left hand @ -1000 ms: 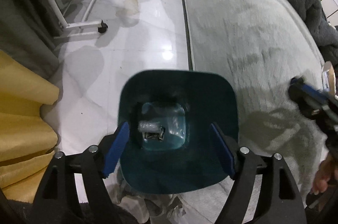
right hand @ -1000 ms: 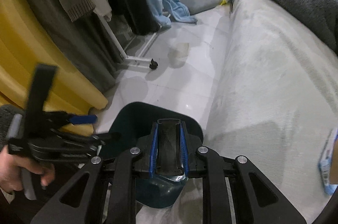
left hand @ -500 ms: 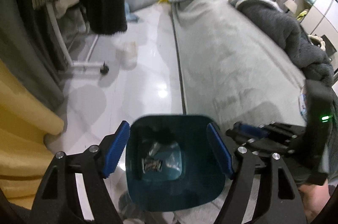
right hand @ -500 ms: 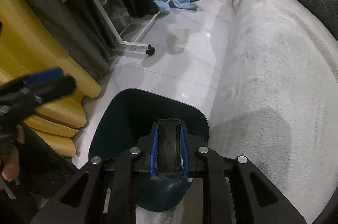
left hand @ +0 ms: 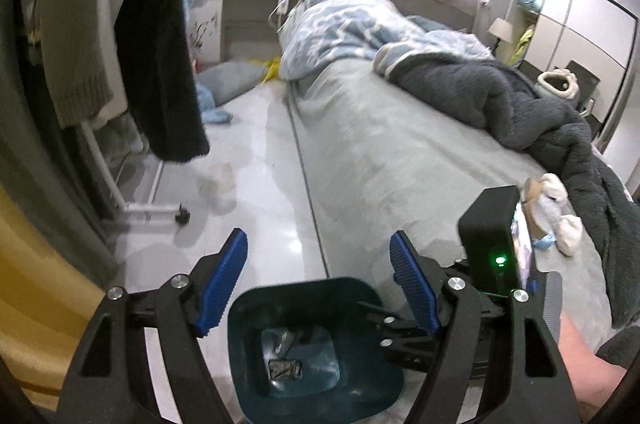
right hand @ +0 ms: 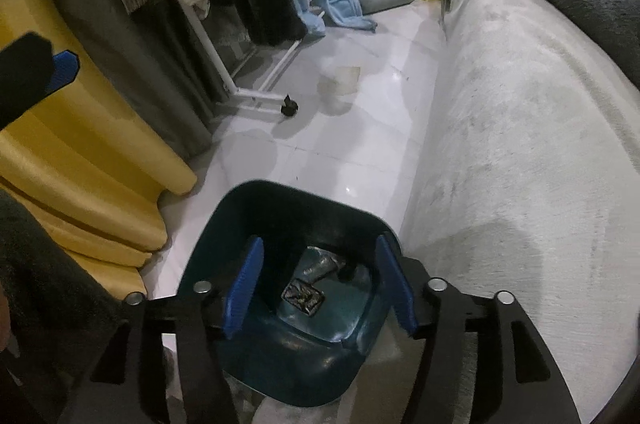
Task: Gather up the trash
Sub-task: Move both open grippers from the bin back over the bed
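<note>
The dark teal trash bin (right hand: 292, 308) stands on the white floor, between the yellow curtain (right hand: 80, 160) at 9 o'clock and the grey bed (right hand: 520, 144) at 3 o'clock. A black crumpled wrapper (right hand: 303, 297) and a silvery piece (right hand: 320, 264) lie on its bottom. The right gripper (right hand: 318, 288) hangs over the bin; its jaws have just been opening and are wide, with nothing gripped. The left gripper (left hand: 320, 288) is also wide and empty, above the bin's far rim.

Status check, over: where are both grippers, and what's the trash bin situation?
Right gripper jaws just opened above the teal bin, nothing between them. Left gripper open, empty. Dark wrapper lies inside the bin. Nothing in the way.
</note>
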A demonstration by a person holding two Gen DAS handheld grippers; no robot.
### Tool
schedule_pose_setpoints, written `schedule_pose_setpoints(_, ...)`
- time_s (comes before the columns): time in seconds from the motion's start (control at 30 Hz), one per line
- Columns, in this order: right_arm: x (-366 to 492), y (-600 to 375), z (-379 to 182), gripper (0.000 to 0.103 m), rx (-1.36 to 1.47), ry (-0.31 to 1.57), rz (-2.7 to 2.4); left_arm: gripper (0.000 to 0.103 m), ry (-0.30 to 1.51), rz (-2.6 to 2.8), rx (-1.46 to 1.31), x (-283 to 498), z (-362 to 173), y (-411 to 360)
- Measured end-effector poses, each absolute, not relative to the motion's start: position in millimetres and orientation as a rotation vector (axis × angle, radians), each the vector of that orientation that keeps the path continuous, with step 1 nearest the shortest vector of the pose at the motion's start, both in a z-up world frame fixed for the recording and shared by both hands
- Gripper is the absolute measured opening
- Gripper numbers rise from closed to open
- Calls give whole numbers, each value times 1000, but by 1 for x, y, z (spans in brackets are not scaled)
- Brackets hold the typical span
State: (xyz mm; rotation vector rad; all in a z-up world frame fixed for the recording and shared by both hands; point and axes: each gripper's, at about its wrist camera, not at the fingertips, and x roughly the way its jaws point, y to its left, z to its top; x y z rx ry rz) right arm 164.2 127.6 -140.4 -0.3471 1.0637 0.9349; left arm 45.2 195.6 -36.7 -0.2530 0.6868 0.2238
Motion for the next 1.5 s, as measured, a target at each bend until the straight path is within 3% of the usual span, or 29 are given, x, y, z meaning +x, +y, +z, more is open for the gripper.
schedule_pose_setpoints(0.27, 165, 103, -104, 79, -270, 986, 936, 80, 585, 180, -167, 43, -7, 165)
schedule_pose_setpoints(0.67, 174, 31, -58, 88, -151, 856, 851, 99, 511, 173, -97, 47, 14, 127)
schedule_pose_setpoints(1.5, 181, -71, -25, 94, -125, 716, 691, 100, 519, 34, -4, 77, 20, 53)
